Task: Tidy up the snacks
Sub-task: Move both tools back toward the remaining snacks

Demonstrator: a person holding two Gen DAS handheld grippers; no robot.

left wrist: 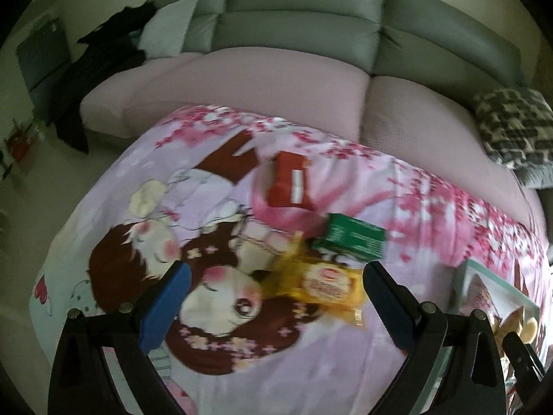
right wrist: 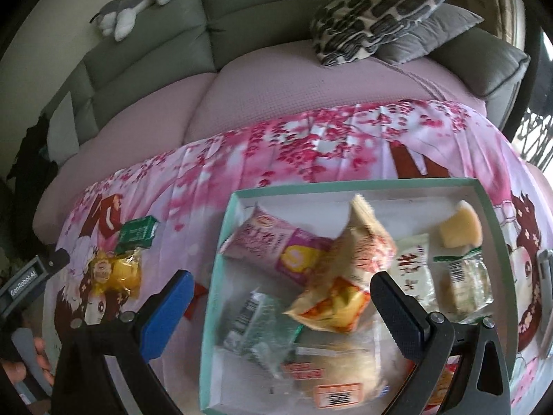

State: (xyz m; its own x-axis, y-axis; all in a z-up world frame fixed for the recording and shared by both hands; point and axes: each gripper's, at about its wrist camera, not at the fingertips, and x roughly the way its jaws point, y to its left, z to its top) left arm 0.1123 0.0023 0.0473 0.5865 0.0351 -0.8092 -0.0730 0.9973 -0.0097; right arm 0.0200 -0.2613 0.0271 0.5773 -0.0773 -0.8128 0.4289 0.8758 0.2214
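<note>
Three snacks lie on the cartoon-print cloth: a red packet [left wrist: 288,183], a green box [left wrist: 352,238] and a yellow packet [left wrist: 325,287]. My left gripper [left wrist: 276,297] is open just above the cloth, the yellow packet close in front of its right finger. In the right wrist view a mint-rimmed tray [right wrist: 221,242] holds several snacks, among them a pink packet [right wrist: 269,242] and a blurred cream-and-orange packet [right wrist: 345,276] tilted on top. My right gripper [right wrist: 283,311] hangs open over the tray, holding nothing. The green box [right wrist: 136,233] and yellow packet [right wrist: 114,273] lie left of the tray.
The cloth covers a low surface in front of a grey sofa [left wrist: 304,10] with pink seat covers. A patterned cushion [right wrist: 376,14] and a plush toy [right wrist: 138,0] rest on the sofa. A hand [right wrist: 20,363] holds the left gripper's handle at the left edge.
</note>
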